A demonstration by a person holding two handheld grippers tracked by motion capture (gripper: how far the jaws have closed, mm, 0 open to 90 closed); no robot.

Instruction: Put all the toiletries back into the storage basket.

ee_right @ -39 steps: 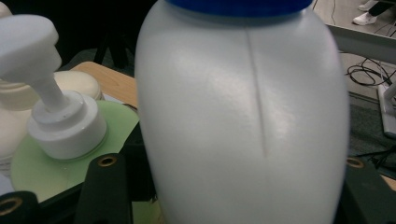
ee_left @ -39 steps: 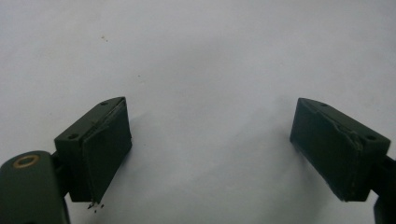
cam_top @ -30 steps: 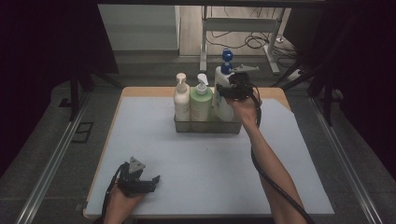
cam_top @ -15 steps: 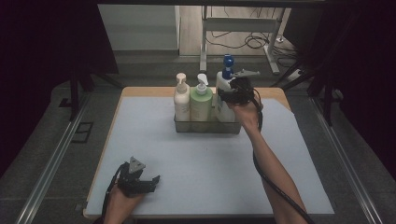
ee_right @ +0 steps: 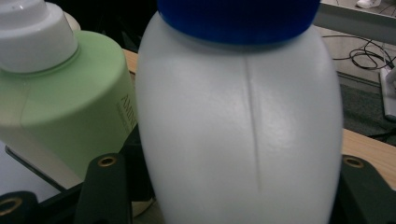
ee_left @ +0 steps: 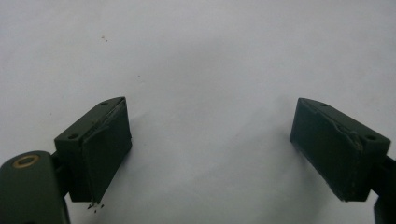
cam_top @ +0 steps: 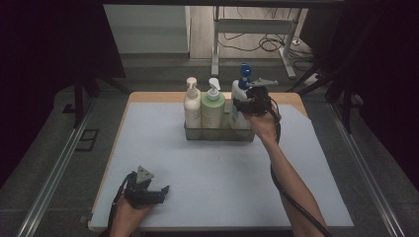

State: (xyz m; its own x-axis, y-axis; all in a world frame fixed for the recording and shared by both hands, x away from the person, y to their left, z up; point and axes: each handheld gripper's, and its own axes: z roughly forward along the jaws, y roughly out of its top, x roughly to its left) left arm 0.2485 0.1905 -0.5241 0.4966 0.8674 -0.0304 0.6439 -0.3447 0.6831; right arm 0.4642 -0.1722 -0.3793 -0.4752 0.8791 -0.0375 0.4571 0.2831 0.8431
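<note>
A white bottle [cam_top: 237,98] with a blue pump top stands at the right end of a clear tray [cam_top: 217,134], beside a green pump bottle [cam_top: 213,109] and a cream pump bottle [cam_top: 191,106]. My right gripper [cam_top: 251,105] is shut on the white bottle from its right side. In the right gripper view the white bottle [ee_right: 238,126] sits between both jaws, with the green bottle [ee_right: 70,102] to its left. My left gripper [cam_top: 159,194] rests open on the mat near the front left corner. In the left gripper view its jaws [ee_left: 210,154] stand wide apart with nothing between them.
A pale blue mat [cam_top: 222,182] covers the wooden table [cam_top: 153,97]. Metal rails [cam_top: 54,173] run along both sides of the table. A table frame [cam_top: 247,24] and cables lie on the floor behind.
The white bottle and my right gripper have come down slightly at the tray's right end. The left gripper has stayed put.
</note>
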